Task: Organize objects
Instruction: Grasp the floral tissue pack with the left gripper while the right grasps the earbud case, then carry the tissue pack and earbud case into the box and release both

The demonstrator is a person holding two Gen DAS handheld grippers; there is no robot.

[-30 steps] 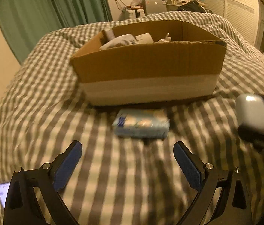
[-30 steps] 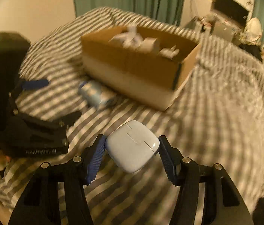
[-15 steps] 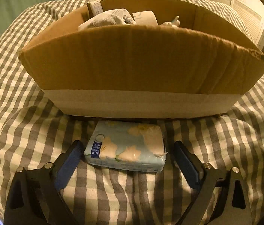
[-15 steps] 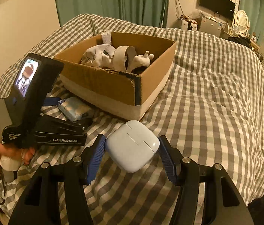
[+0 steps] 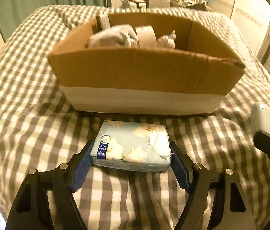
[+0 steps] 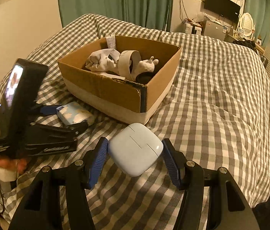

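Note:
A blue floral tissue pack (image 5: 132, 147) lies on the checked bedspread in front of the cardboard box (image 5: 146, 71). My left gripper (image 5: 131, 163) is shut on the tissue pack, its blue pads pressed against both sides. The pack (image 6: 73, 113) and the left gripper (image 6: 66, 117) also show in the right wrist view. My right gripper (image 6: 135, 153) is shut on a white rounded case (image 6: 136, 148) and holds it above the bed, right of the box's near corner. The case also shows in the left wrist view (image 5: 263, 117).
The box (image 6: 119, 92) holds crumpled cloth (image 6: 102, 60), a tape roll (image 6: 129, 63) and a small pale figure (image 6: 148, 64). The checked bedspread (image 6: 221, 99) stretches wide to the right. Green curtains, a TV and cluttered furniture stand behind the bed.
My left gripper moved forward to the tissue pack and closed on it, then drew back a little from the box. The right gripper kept holding the white case.

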